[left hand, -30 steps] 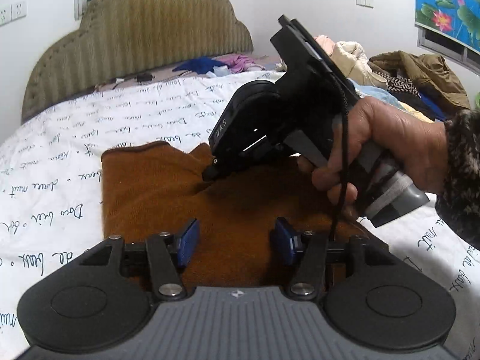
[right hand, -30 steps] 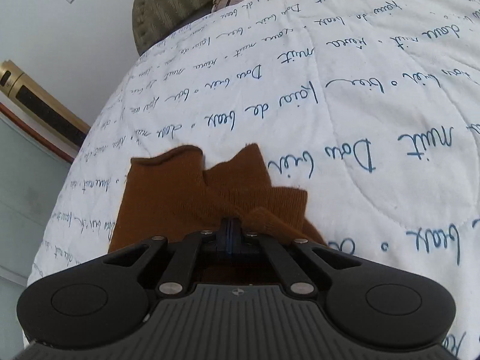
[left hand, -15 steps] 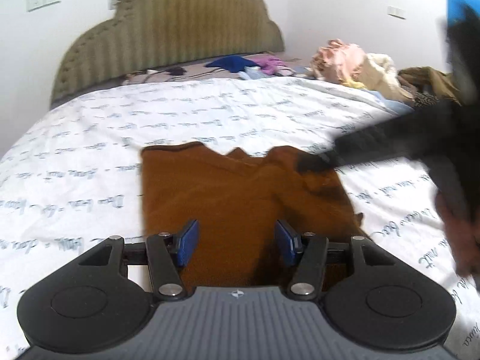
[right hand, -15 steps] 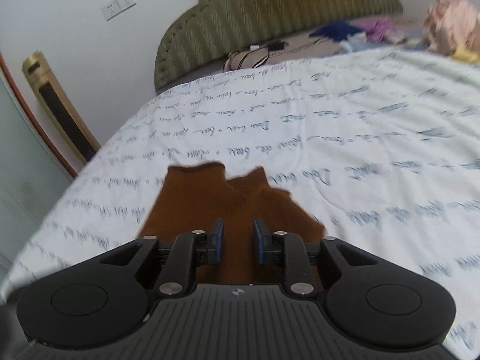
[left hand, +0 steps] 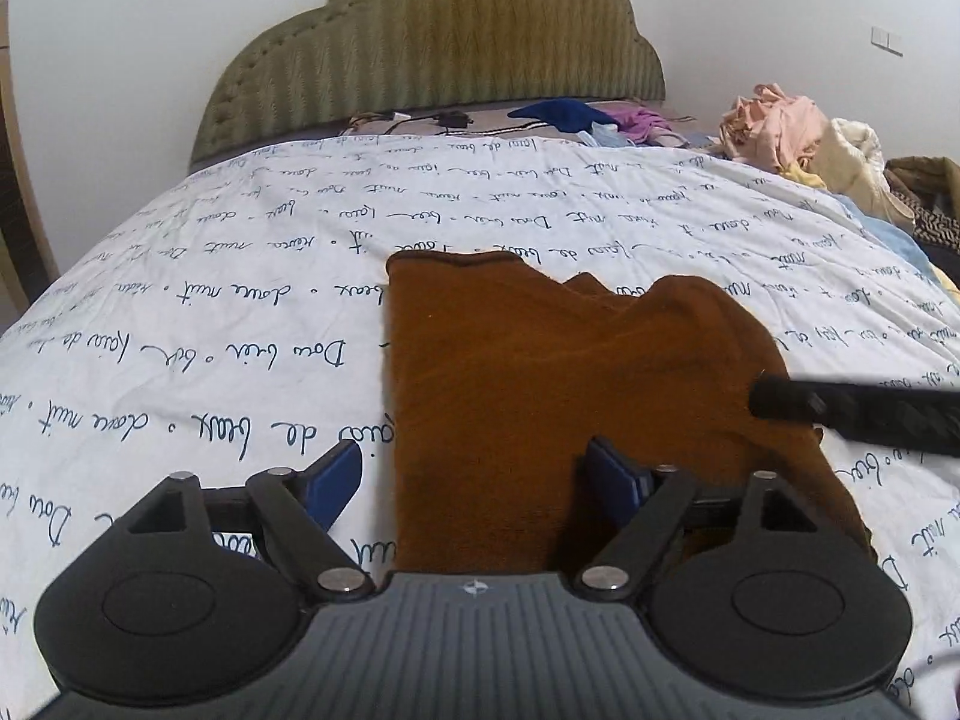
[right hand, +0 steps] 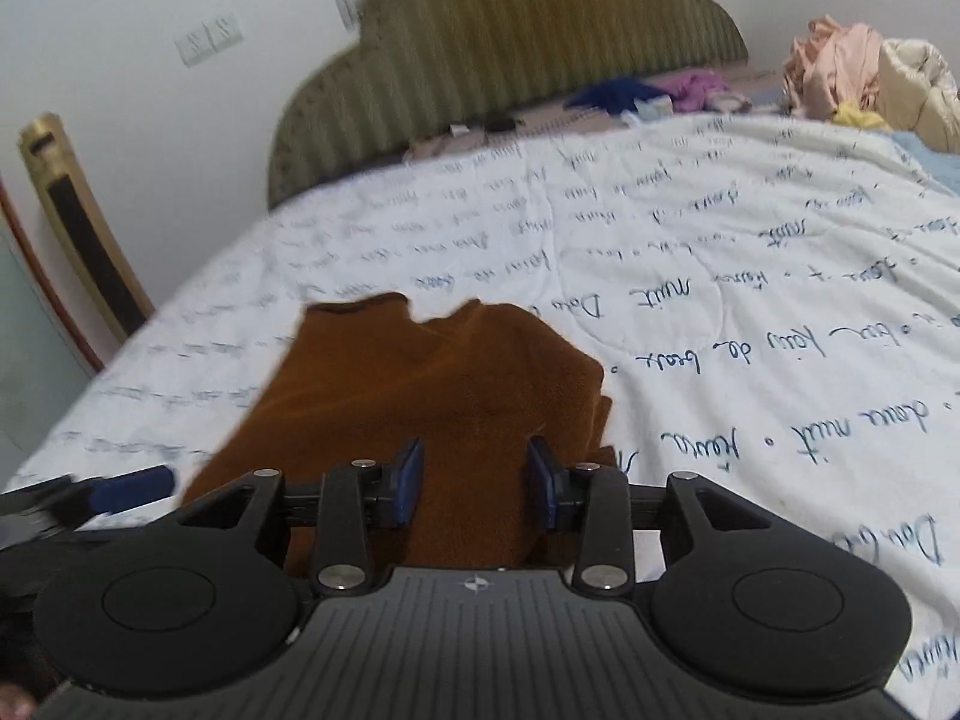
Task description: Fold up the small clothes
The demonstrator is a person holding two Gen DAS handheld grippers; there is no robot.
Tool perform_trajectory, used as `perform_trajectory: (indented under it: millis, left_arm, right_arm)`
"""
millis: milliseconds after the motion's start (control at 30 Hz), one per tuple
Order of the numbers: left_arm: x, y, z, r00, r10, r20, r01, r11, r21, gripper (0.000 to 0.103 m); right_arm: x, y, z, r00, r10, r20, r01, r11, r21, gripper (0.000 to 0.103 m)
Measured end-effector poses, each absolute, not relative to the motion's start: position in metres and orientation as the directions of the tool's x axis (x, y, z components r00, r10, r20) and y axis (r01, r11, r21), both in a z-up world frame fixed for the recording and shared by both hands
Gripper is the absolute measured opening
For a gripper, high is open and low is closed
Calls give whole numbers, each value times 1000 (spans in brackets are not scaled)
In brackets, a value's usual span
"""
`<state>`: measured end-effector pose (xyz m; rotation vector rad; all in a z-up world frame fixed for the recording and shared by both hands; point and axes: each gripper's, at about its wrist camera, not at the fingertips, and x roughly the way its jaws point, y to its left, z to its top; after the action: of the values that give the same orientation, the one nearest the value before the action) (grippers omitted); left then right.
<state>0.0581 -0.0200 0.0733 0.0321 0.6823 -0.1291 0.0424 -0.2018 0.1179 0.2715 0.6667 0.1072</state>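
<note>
- Brown knit garment [left hand: 558, 396] lies flat on the white quilt [left hand: 210, 312], which is printed with blue handwriting; the piece is partly folded, with an uneven far edge of two humps and a notch between them.
- At the far left of the right wrist view, a gold-and-black upright object [right hand: 78, 228] leans against the wall beside the bed.
- Left gripper [left hand: 474, 480] has its blue-padded fingers [left hand: 333, 480] spread wide; the left pad sits over bare quilt, the right pad over the cloth, and the garment's left edge runs between them. Nothing is pinched.
- Padded olive headboard [left hand: 432, 42] stands at the far end of the bed, with dark blue and purple clothes [left hand: 564, 114] lying just before it.
- Right gripper [right hand: 474, 483] is also parted, both blue pads over the near part of the brown cloth, gripping nothing; whether they touch the fabric I cannot tell.
- In the left wrist view a black bar of the right tool juts in from the right edge, over the garment's right side.
- A heap of pink and cream clothing [left hand: 798, 132] sits at the far right of the bed.
</note>
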Motion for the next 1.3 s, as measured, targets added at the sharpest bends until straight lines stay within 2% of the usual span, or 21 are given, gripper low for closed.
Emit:
perform_trajectory:
  millis: [67,300,367,933,1300]
  left_arm:
    - [55,-22,74,776,-96,-624,118,993,-6,82]
    - [40,-19,79,776,-113,-620,111,993,-42,82]
    - [33,-17,80,779,-105,-619,99,994,-44,82]
    - [-20,-18,75,801,-31,-598,34,999,-5,82]
    - [-29,-23,68,796,-40,-603,47,999,-5,82]
  right_arm:
    - [25,-201,119,778,192,-598,-18,959,284,50]
    - [-27,-199,107,784,169,-597,27,952,305,54]
    - [-38,-196,106,791,165,-589,29,952,305,61]
    - [-57,-154,82,778,90,-622,86,965,247,62]
    - [-60,-150,74,776,88,-624,89,965,247,62]
